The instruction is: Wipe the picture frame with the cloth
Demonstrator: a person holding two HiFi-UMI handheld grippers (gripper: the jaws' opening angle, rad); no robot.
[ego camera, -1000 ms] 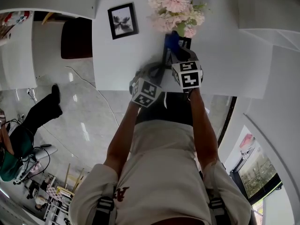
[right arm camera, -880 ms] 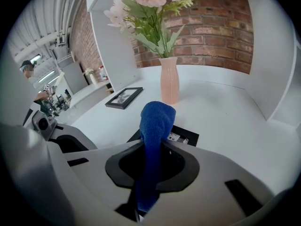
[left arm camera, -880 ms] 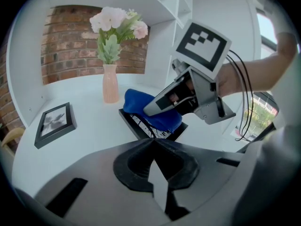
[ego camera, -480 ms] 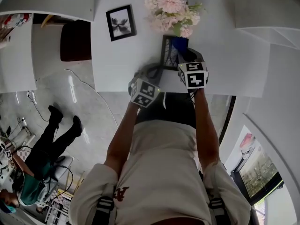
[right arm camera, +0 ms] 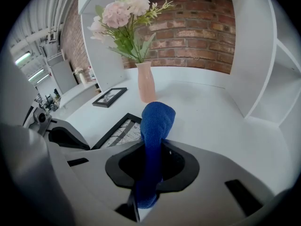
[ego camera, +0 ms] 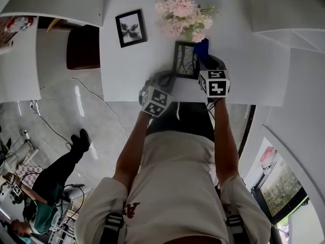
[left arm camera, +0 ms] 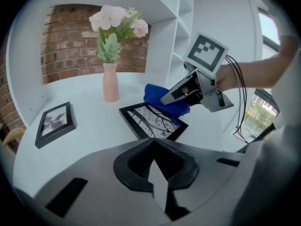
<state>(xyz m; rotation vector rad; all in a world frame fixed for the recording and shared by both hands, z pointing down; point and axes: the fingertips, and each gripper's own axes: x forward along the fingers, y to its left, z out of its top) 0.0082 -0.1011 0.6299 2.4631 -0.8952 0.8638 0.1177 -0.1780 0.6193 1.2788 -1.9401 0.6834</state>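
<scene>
Since a second ago the right tongs (ego camera: 207, 60) have slid off to the right, so the picture frame (ego camera: 185, 60) is now uncovered instead of hidden under the gripper. They're clenched on the blue cloth (right arm camera: 155, 121), which sticks up out of the jaws in a fat roll.

The frame lies flat on the white counter (ego camera: 127, 70), just in front of the pink vase of flowers (ego camera: 185, 14). The key bit: the frame sits to the left of the right tongs, with its long axis running away from the person. The cloth rests on its far right corner, as the left gripper view shows. So I'd guess the next pass sweeps back leftward across the glass.

The left tongs (left arm camera: 157, 182) are closed with nothing in them. They hang at the near left of the frame, by the counter's edge, not touching it as far as I can tell.

A second, smaller frame (ego camera: 131, 28) sits well off to the left. There's a brick wall (left arm camera: 70, 41) behind, white shelves (left arm camera: 181, 13) on the side, a shiny pale floor (ego camera: 101, 131) below, and someone (ego camera: 51, 182) sitting way off in the background.
</scene>
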